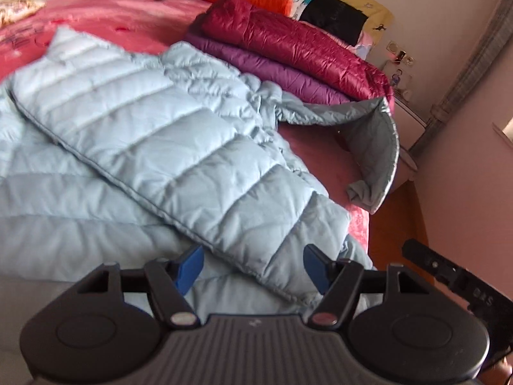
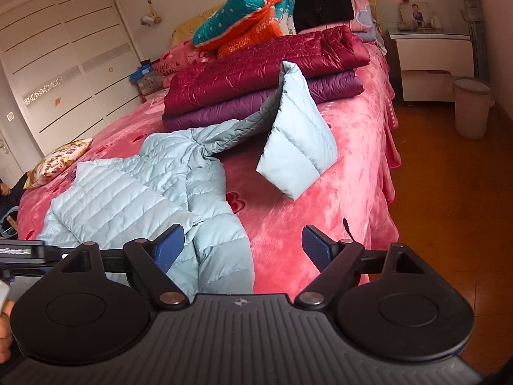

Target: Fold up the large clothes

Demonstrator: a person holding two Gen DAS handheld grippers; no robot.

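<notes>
Pale blue and quilted in puffy stitched bands, the large down jacket [image 2: 134,192] lies spread across the pink plush bedspread [image 2: 304,211] in front of me. One sleeve [image 1: 160,141] is folded flat over the body, lying diagonally. On the other side a section with a grey lining [image 2: 298,128] stands up in mid-air, bent into a soft peak above the bed, with no tongs touching it. The shell looks smooth and matte, the lining slightly shiny.

Behind the jacket sit two folded shiny padded garments, a crimson one [image 2: 266,67] stacked on a purple one [image 2: 256,102], and beyond them a bundled orange and teal quilt [image 2: 250,22].

My left tongs [image 1: 253,268] hover over the near hem with their blue pads partly apart; nothing is clamped between them, the jacket's fabric merely lying below. My right tongs [image 2: 243,247] stand spread wide, empty, their left pad [image 2: 168,247] over the jacket's edge and the right one over bare bedspread.
</notes>
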